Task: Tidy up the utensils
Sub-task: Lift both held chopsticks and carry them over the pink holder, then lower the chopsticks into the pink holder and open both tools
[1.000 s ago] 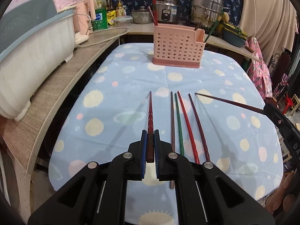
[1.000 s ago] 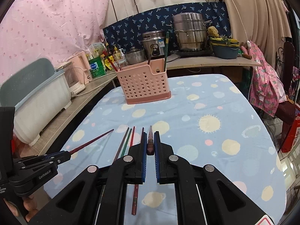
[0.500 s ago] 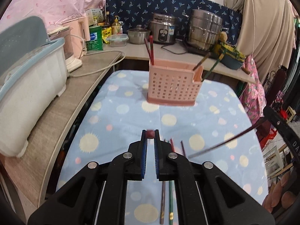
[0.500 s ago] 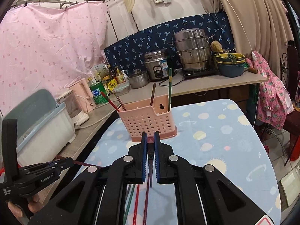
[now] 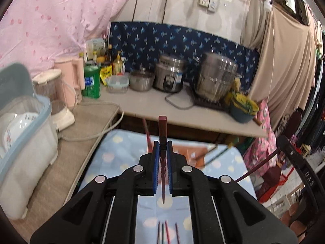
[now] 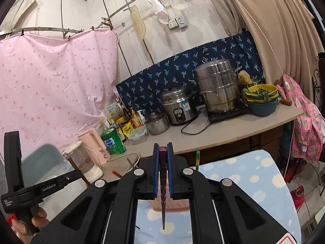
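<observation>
My left gripper [image 5: 162, 145] is shut on a dark red chopstick [image 5: 162, 130], held upright with its thick end up and its tip pointing down. My right gripper [image 6: 163, 147] is shut on another dark red chopstick [image 6: 163, 203], also upright. The pink perforated utensil holder [image 5: 195, 152] stands just beyond the left gripper, mostly hidden, with chopsticks leaning out of it; in the right wrist view it [image 6: 172, 205] lies below the fingers. Several chopsticks [image 5: 166, 233] lie side by side on the blue tablecloth below the left gripper. The right gripper also shows at the right of the left wrist view [image 5: 298, 162].
The table with the blue spotted cloth [image 5: 117, 158] lies below. A counter [image 5: 154, 105] behind holds a rice cooker [image 5: 168, 79], steel pots, a green bottle and a kettle. A white dish-drainer box [image 5: 22, 138] stands at the left. Pink clothing [image 6: 304, 122] hangs at the right.
Both grippers have lifted their chopsticks off the table, moved toward the pink holder and tilted the chopsticks upright. The holder has dropped from mid-view to beneath the fingers.
</observation>
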Motion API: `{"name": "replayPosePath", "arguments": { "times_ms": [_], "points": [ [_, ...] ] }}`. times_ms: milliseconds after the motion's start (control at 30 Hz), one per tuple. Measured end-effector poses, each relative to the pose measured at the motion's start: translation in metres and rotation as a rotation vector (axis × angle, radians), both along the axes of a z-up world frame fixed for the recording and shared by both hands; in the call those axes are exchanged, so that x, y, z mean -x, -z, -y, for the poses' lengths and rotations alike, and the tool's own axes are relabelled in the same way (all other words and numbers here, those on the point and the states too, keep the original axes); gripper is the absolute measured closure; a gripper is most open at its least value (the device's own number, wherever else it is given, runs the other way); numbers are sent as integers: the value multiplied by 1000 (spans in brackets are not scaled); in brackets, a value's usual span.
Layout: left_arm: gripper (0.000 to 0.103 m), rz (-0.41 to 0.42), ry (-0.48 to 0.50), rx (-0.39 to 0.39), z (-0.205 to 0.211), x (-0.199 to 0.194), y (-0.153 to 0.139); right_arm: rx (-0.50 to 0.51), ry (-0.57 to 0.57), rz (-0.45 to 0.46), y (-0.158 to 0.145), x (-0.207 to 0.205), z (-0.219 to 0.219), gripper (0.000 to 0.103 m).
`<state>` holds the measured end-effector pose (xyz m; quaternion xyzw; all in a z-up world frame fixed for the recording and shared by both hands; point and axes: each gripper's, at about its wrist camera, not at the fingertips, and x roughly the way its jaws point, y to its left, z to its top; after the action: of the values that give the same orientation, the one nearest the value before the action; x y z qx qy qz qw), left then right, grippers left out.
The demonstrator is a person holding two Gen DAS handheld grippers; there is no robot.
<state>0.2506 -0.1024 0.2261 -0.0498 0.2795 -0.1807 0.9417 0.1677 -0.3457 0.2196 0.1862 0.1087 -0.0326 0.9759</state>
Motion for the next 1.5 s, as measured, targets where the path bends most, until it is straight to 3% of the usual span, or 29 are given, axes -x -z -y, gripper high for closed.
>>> {"name": "replayPosePath", "arguments": {
  "times_ms": [167,267,367,533,800,900,1000,1067,1200,1500],
  "points": [
    [96,102,-44,33,12,-33,-32,19,13,52,-23,-38,2,96],
    [96,131,-62,41,20,-54,-38,27,19,59,-26,-61,4,96],
    [96,140,-76,25,29,-74,-30,32,28,47,-19,-85,7,96],
    [96,85,-78,5,36,-102,-3,14,17,-15,9,-113,14,96],
    [96,36,-62,-21,45,-114,35,16,-8,-111,49,-136,11,95],
    [95,43,-67,-35,44,-111,40,17,-6,-113,52,-132,11,93],
    [81,48,-78,-46,41,-106,40,19,-11,-110,49,-125,9,92],
    [67,48,-83,-48,38,-102,39,17,-13,-102,45,-118,7,91],
    [66,62,-79,-76,34,-85,37,30,-22,-85,38,-102,1,83],
    [65,52,-71,-106,16,-38,37,29,-80,-94,39,-50,-21,82]
  ]
}}
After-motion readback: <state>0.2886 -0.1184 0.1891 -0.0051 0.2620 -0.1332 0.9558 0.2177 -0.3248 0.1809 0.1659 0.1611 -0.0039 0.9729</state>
